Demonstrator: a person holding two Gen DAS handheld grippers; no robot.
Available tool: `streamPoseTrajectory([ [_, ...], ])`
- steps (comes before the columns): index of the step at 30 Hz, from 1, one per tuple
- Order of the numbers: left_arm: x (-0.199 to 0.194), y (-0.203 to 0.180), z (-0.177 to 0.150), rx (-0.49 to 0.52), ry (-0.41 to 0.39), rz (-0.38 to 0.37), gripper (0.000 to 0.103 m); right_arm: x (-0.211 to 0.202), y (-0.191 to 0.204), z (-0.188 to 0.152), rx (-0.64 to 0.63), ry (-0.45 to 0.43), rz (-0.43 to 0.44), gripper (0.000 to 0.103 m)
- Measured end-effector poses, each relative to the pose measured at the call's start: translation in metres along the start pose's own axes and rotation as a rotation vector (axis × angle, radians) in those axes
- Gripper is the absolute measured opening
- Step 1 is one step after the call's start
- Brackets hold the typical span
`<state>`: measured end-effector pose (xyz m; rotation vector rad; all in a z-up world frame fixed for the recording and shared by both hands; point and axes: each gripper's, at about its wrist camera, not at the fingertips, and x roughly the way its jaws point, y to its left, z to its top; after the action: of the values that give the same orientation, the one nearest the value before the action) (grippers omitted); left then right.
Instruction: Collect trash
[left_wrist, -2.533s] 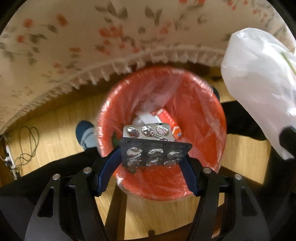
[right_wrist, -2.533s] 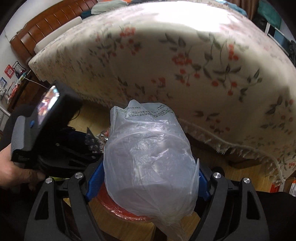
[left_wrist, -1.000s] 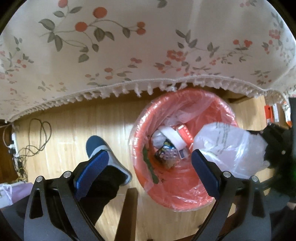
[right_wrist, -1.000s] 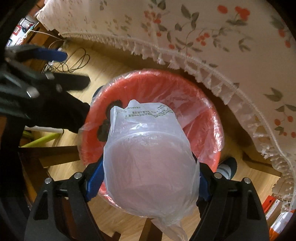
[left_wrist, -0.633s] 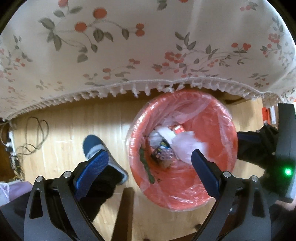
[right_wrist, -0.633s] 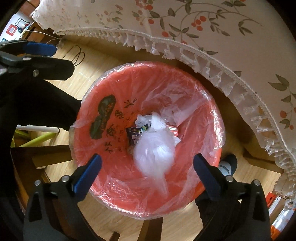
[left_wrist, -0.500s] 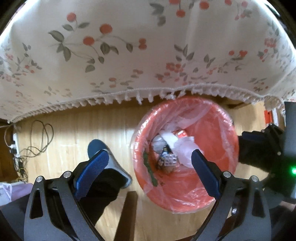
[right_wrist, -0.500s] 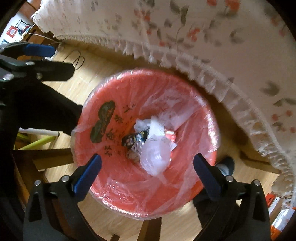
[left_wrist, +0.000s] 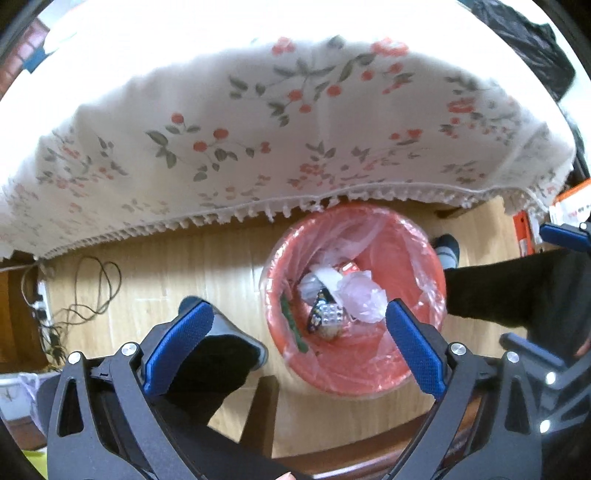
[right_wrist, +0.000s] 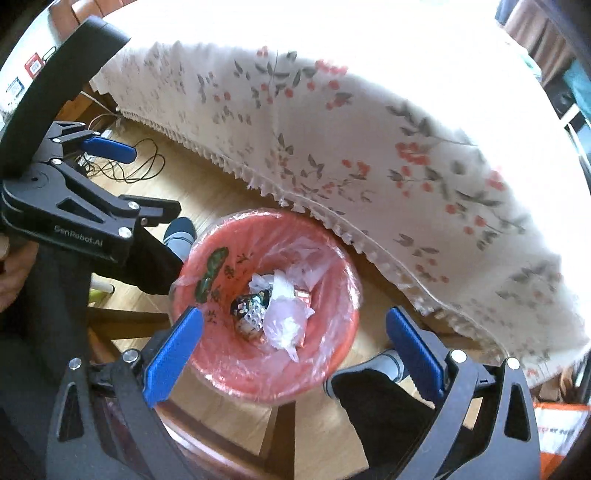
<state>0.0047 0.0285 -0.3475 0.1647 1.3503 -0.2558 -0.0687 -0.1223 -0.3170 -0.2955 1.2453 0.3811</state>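
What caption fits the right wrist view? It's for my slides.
Open right gripper above the lined red bin, where a white plastic bag and blister pack lie.

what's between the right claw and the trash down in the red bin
Nothing: in the right wrist view the right claw stands open above the red bin, with only air down to the clear plastic bag and blister pack.

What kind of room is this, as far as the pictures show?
Probably a room in a home, perhaps a dining area: a table under a floral tablecloth, a wooden floor, and a red waste bin lined with plastic beside it.
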Motion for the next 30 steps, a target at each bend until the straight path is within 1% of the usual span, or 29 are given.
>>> streamPoseTrajectory([
  [4, -0.022, -0.005, -0.009, 0.032, -0.013, -0.001, 0.097, -0.022, 0.012, -0.012, -0.012, 0.002, -0.056, 0.098],
  [6, -0.032, -0.008, -0.014, 0.050, -0.018, -0.005, 0.097, -0.032, 0.018, -0.016, -0.016, 0.007, -0.066, 0.098],
  [13, -0.054, -0.024, -0.027, 0.092, -0.017, -0.015, 0.097, -0.058, 0.028, -0.029, 0.011, 0.015, -0.012, 0.098],
  [15, -0.060, -0.028, -0.031, 0.105, -0.021, -0.018, 0.097, -0.064, 0.030, -0.031, 0.014, 0.010, -0.016, 0.098],
  [17, -0.066, -0.032, -0.035, 0.110, -0.014, -0.011, 0.097, -0.067, 0.034, -0.031, 0.015, 0.017, -0.041, 0.098],
  [19, -0.074, -0.035, -0.040, 0.109, -0.014, -0.028, 0.097, -0.073, 0.037, -0.032, 0.013, 0.011, -0.050, 0.098],
  [24, -0.087, -0.036, -0.047, 0.110, 0.001, -0.045, 0.097, -0.084, 0.033, -0.034, 0.044, 0.009, -0.017, 0.098],
  [26, -0.093, -0.036, -0.049, 0.109, 0.001, -0.046, 0.097, -0.087, 0.032, -0.035, 0.055, 0.011, -0.021, 0.098],
  [30, -0.109, -0.036, -0.051, 0.115, -0.020, -0.021, 0.097, -0.098, 0.028, -0.036, 0.087, 0.010, -0.013, 0.098],
])
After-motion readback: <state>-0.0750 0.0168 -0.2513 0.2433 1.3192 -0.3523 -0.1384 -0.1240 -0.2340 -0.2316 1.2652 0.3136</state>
